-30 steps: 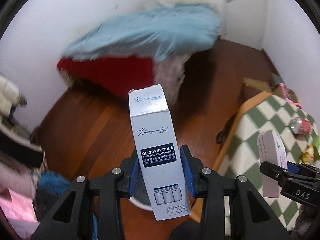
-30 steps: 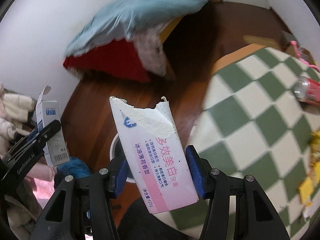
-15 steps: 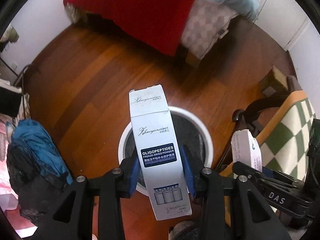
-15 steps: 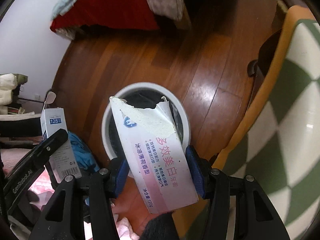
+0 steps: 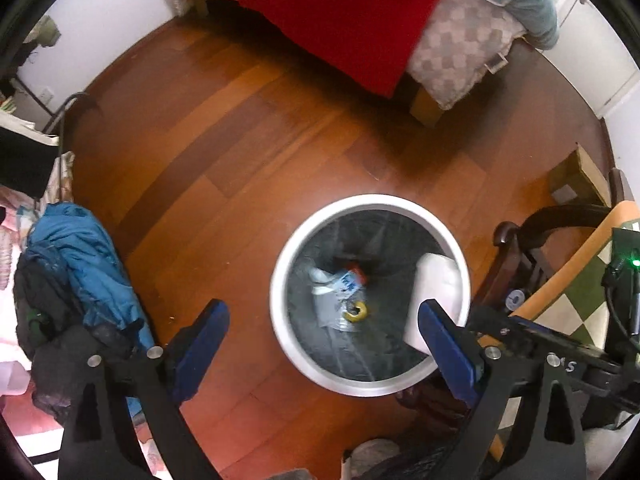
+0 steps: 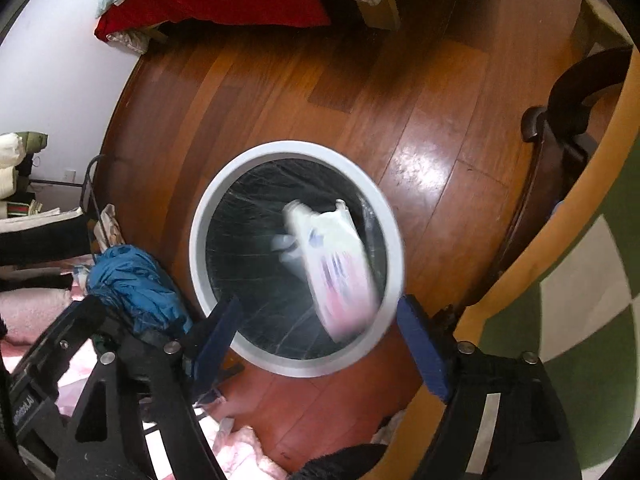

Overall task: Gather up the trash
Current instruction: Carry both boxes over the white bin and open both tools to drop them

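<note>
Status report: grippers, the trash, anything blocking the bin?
Left gripper open, right gripper open. Pink-and-white box mid-fall into white bin; another box inside. Bin mouth unobstructed.

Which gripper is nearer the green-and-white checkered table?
Right. The right gripper hangs beside the green-and-white checkered table; the left gripper is farther out, the right one between it and the table.

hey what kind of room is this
Probably a bedroom at home: a bed with a red cover, a wood plank floor and a white waste bin standing on it.
</note>
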Demonstrator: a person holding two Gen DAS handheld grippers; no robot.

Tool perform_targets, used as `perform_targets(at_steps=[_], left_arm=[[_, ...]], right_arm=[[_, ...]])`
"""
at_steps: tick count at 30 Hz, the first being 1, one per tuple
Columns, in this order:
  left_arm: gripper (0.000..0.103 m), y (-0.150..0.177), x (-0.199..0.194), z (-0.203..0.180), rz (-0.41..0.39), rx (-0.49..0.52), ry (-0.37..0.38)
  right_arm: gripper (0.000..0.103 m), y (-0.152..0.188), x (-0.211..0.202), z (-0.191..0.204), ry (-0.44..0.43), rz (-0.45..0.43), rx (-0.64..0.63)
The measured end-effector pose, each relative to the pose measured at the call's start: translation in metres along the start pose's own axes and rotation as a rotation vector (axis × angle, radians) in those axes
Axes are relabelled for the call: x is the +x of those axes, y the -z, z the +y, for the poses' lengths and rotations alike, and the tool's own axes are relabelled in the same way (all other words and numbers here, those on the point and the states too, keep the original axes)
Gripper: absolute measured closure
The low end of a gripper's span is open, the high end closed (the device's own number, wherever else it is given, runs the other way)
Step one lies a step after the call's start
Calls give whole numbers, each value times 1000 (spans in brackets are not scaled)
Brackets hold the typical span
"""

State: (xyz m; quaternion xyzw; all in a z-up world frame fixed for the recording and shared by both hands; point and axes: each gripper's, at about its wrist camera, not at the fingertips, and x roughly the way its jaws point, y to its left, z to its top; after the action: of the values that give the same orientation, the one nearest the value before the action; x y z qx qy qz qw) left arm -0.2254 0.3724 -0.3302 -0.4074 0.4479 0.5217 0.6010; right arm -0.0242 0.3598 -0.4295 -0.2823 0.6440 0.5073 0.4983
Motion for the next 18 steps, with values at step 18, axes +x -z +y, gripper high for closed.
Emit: perform_targets(at_steps=[18], left_arm=[[6,28,-72,4,-111,40,-83]], right_arm=[[1,53,-108,39,109,-155,-182]])
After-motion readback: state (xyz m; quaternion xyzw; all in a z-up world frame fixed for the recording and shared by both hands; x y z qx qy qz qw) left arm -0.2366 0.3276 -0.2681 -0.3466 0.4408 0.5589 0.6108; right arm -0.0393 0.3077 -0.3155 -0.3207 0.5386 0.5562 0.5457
